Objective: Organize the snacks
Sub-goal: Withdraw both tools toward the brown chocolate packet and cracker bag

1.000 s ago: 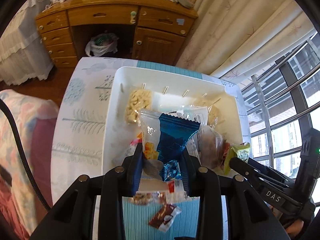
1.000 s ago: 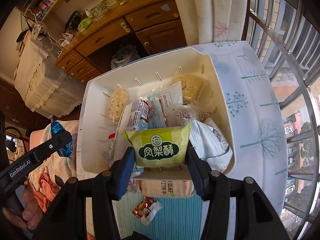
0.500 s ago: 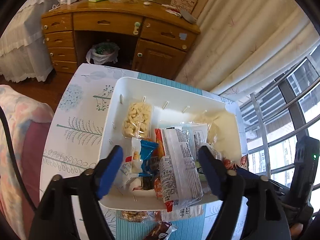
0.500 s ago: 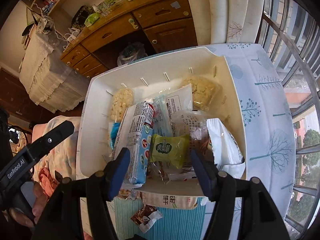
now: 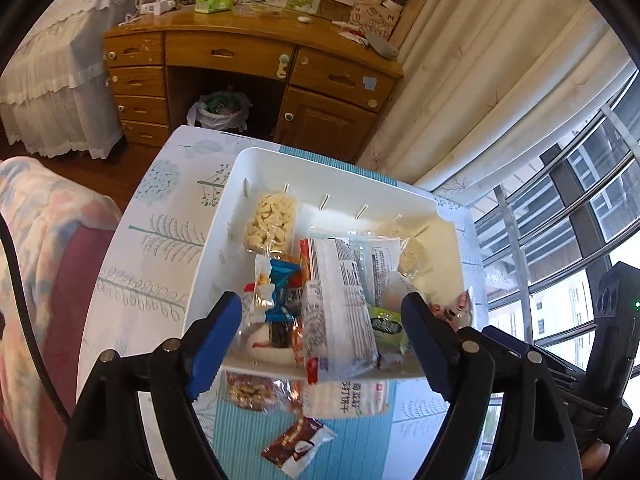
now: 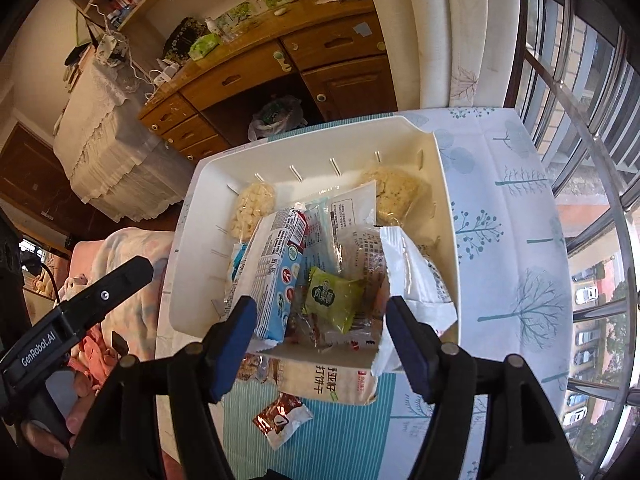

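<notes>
A white bin (image 5: 336, 168) on the table holds several snack packs. My left gripper (image 5: 320, 304) hovers above the bin's near edge, its jaws opening and nothing pressed between the pads. Below it in the bin lie a small blue packet (image 5: 280, 288) and a long white-and-blue cracker pack (image 5: 340, 308). My right gripper (image 6: 320, 308) is open over the same near edge. A green pastry packet (image 6: 332, 300) lies loose in the bin (image 6: 312, 144) below it, beside a torn white bag (image 6: 412, 276).
On the teal striped mat (image 6: 348, 440) in front of the bin lie a white cracker pack (image 6: 328, 380), a brown candy packet (image 6: 280, 420) and a nut bar (image 5: 248, 392). A wooden desk (image 5: 248, 52) stands beyond the table, a window with railings (image 6: 580, 120) to the right.
My left gripper let go of the blue packet and my right let go of the green packet; both packets now lie in the bin. Both grippers opened and drew back and up.
</notes>
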### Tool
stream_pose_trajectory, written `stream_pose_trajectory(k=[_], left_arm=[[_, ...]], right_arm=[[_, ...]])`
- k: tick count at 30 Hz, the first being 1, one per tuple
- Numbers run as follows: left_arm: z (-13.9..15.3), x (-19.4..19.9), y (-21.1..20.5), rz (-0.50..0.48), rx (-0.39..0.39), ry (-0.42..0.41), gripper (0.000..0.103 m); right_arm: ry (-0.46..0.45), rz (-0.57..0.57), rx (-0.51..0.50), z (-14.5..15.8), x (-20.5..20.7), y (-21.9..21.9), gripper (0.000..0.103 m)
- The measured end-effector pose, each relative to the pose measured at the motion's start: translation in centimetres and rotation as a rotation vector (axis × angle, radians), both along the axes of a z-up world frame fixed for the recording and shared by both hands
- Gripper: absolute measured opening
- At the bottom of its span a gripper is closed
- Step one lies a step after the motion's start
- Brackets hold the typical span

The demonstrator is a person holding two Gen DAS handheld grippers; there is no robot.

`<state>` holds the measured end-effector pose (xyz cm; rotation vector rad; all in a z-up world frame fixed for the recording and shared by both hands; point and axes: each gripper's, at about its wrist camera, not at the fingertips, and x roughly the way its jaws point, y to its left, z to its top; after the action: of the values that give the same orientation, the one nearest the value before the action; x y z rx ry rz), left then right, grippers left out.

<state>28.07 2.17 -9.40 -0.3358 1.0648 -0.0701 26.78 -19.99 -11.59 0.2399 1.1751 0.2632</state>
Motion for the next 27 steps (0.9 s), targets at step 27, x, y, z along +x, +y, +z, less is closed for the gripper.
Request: stream_pose_trajectory(k=[27], left_arm=[[-2.6, -19.1, 1.3, 0.422, -0.059, 0.083, 0.083]], right_arm=[[-0.061, 0.424, -0.047, 0.3, -10.4, 1.9, 0.068]])
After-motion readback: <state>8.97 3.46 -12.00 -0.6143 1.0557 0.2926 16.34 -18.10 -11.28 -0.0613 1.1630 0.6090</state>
